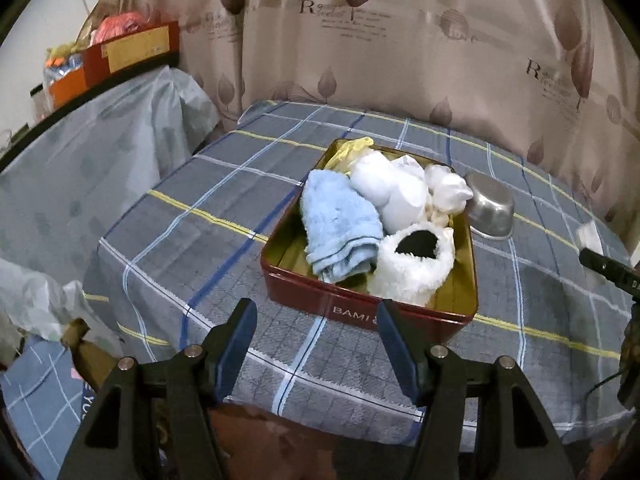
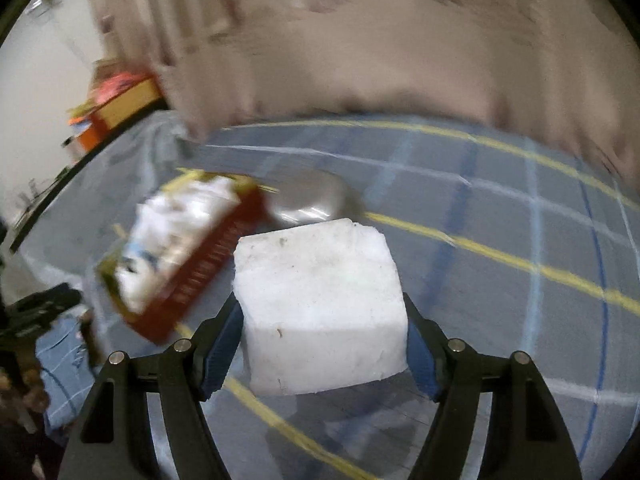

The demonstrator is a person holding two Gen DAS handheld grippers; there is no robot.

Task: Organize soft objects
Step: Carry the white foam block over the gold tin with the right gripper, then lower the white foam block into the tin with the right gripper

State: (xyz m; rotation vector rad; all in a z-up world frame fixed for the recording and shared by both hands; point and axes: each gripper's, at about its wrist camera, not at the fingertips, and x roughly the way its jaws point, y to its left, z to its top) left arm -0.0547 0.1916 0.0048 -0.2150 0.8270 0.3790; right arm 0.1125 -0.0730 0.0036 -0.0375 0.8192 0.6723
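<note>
Red tin (image 1: 360,312), gold-lined, lidless, on plaid-covered table (image 1: 192,240). Contents: light blue towel (image 1: 340,228) at left; fluffy white pouch (image 1: 412,268) with dark opening at front right; white bundles (image 1: 396,192) behind; yellow cloth (image 1: 352,150) at far corner. Steel bowl (image 1: 490,210) just beside tin's right wall, tipped on its side. Left gripper (image 1: 316,340): jaws apart, holding nothing, short of the tin. Right gripper (image 2: 322,332): jaws clamped on white foam block (image 2: 320,300), raised above the cloth, right of the tin; view blurred.
</note>
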